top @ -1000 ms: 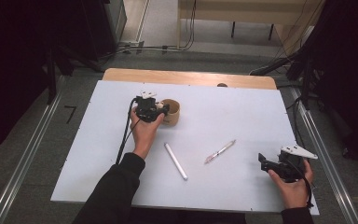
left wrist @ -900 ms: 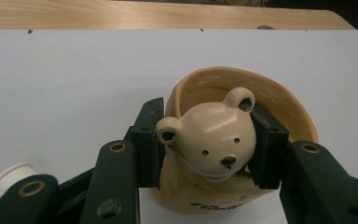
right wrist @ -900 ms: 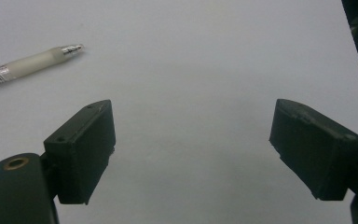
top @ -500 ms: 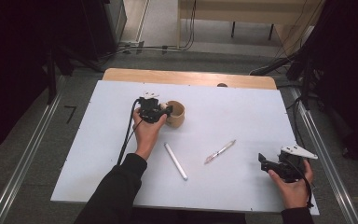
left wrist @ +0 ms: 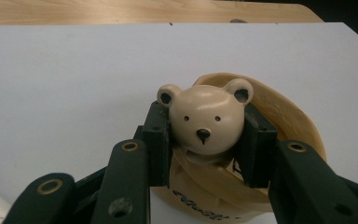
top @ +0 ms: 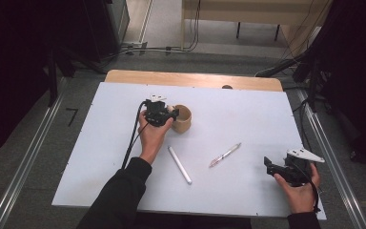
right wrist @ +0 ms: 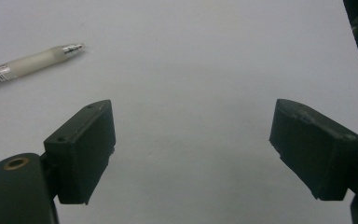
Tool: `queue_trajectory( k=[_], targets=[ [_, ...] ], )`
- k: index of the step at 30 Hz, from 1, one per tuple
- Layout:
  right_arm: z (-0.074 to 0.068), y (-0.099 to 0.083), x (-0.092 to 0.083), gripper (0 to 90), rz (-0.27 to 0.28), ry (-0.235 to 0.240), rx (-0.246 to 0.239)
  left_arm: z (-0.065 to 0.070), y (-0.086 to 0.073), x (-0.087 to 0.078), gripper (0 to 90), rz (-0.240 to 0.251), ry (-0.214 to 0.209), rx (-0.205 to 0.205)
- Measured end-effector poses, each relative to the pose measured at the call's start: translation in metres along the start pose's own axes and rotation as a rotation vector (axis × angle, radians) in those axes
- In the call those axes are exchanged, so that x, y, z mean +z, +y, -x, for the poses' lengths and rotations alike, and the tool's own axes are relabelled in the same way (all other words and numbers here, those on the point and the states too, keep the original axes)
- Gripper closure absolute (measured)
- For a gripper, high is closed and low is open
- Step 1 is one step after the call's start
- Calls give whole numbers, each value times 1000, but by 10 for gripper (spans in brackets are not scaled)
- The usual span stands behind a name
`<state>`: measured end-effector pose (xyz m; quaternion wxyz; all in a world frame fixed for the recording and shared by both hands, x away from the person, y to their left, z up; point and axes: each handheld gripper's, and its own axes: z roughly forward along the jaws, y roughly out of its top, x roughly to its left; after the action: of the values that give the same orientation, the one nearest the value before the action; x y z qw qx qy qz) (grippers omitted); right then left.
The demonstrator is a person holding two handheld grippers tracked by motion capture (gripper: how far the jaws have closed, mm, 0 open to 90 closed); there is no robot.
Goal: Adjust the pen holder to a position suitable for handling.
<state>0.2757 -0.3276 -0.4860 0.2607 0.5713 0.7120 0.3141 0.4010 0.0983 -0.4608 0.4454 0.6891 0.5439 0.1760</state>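
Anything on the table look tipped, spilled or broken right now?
Nothing stands out. The wooden cup stands upright, with the left gripper clamped on its bear-head ornament. The white marker and the pen lie flat and apart on the table, with no spill or damage visible. The right gripper is open over bare table.

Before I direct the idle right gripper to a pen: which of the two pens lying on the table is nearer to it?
The clear pen with the silver tip, lying right of the all-white pen, is nearer the right gripper.
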Motion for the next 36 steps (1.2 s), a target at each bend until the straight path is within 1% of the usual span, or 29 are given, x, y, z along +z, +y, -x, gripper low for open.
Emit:
queue_trajectory(
  k=[7,14,19,24,28,36],
  targets=[
    [0,0,0,127,0,1,-3,12,-2,1,622,-16,-31,21],
    [0,0,0,127,0,2,-4,25,-4,5,622,-21,-70,47],
    [0,0,0,127,1,3,-3,29,-4,9,623,-22,-116,75],
    [-1,0,0,127,1,1,-7,36,-4,13,623,-36,-151,104],
    [0,0,0,127,2,3,-4,42,-3,16,623,-37,-182,126],
    [0,0,-1,127,0,2,-1,45,-2,24,623,-27,-223,142]
  ],
)
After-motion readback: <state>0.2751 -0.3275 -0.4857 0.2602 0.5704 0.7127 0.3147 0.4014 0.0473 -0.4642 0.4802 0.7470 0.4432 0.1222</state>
